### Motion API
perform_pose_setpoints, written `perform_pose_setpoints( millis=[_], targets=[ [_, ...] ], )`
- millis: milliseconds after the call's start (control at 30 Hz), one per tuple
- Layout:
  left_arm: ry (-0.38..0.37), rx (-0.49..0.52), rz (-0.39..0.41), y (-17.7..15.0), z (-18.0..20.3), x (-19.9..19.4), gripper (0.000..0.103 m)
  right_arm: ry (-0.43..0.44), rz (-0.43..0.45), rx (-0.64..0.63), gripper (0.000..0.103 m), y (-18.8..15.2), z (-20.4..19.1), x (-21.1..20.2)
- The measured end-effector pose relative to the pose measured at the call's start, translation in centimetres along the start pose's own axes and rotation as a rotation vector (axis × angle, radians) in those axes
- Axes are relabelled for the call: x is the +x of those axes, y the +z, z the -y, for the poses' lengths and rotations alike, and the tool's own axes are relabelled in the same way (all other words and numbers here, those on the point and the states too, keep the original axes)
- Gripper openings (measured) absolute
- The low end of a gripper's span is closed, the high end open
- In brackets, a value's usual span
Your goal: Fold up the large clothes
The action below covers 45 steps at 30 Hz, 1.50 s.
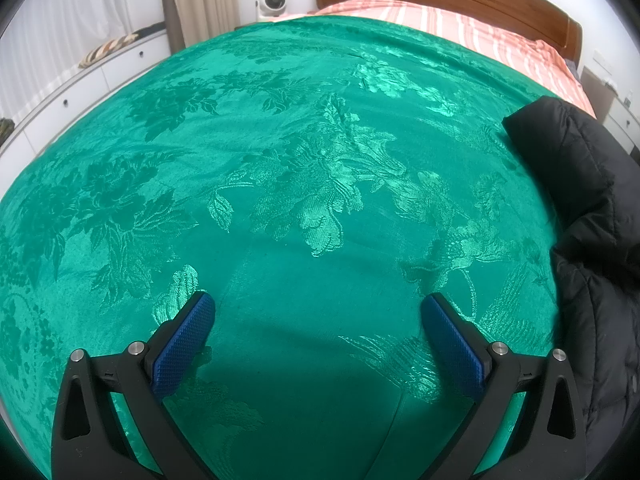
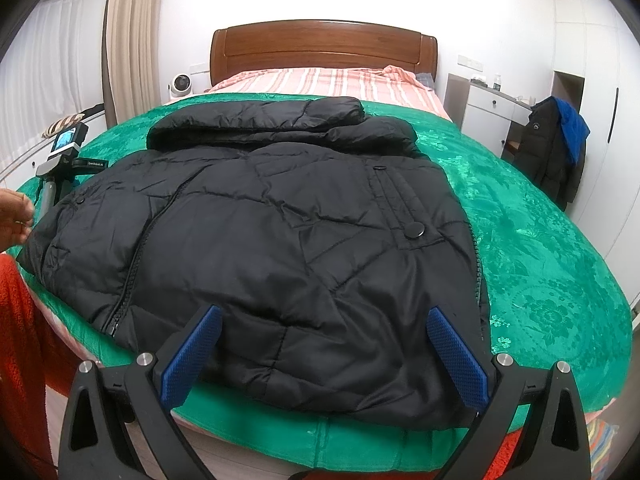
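A large black puffer jacket (image 2: 280, 216) lies spread on a green floral bedspread (image 2: 540, 240), its hood toward the headboard and its hem toward me. My right gripper (image 2: 324, 320) is open and empty, hovering just above the jacket's hem near the bed's front edge. My left gripper (image 1: 318, 308) is open and empty over bare bedspread (image 1: 280, 160); the jacket's edge (image 1: 592, 208) shows at the right of the left wrist view. The left gripper's body (image 2: 64, 152) shows in the right wrist view beside the jacket's left side, with a hand (image 2: 14, 216) near it.
A wooden headboard (image 2: 320, 46) and striped pink sheet (image 2: 320, 80) lie beyond the bedspread. A white fan (image 2: 180, 84) stands at the back left. White drawers (image 2: 488, 112) and another dark coat with blue cloth (image 2: 556, 148) stand at the right. Curtains (image 2: 132, 40) hang left.
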<state>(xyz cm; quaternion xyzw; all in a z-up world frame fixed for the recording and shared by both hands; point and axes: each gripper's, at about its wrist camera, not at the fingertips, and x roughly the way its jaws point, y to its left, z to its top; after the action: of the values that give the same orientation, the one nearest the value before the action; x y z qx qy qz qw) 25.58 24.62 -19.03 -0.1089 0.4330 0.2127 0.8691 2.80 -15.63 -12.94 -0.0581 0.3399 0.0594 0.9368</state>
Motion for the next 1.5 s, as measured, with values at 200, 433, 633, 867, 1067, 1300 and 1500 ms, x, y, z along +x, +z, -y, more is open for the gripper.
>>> perform_pose_setpoints(
  millis=[200,433,633,867,1067,1300,1500],
  targets=[
    [-0.004,-0.004,0.013,-0.17,-0.09,0.05,0.103,-0.002,-0.003,-0.006,0.101,-0.09,-0.13,0.08],
    [-0.002,-0.003,0.007,-0.1,-0.04,0.04,0.103,0.001,0.0,0.005,0.101,-0.1,0.02,0.16],
    [-0.002,-0.004,0.011,-0.1,-0.02,0.01,0.103,0.003,-0.002,0.005,0.101,-0.13,0.04,0.2],
    [-0.004,-0.005,0.01,-0.1,-0.08,0.0,0.103,0.002,-0.005,0.004,0.101,-0.11,0.03,0.26],
    [-0.018,-0.012,0.005,-0.06,-0.3,0.04,0.103,0.002,-0.006,0.004,0.101,-0.11,0.02,0.27],
    [-0.024,-0.014,-0.004,-0.09,-0.36,0.0,0.103,0.001,-0.009,0.002,0.101,-0.22,-0.08,0.35],
    [-0.03,0.015,-0.026,-0.2,-0.26,-0.13,0.103,0.0,-0.015,0.002,0.101,-0.24,-0.08,0.45]
  ],
)
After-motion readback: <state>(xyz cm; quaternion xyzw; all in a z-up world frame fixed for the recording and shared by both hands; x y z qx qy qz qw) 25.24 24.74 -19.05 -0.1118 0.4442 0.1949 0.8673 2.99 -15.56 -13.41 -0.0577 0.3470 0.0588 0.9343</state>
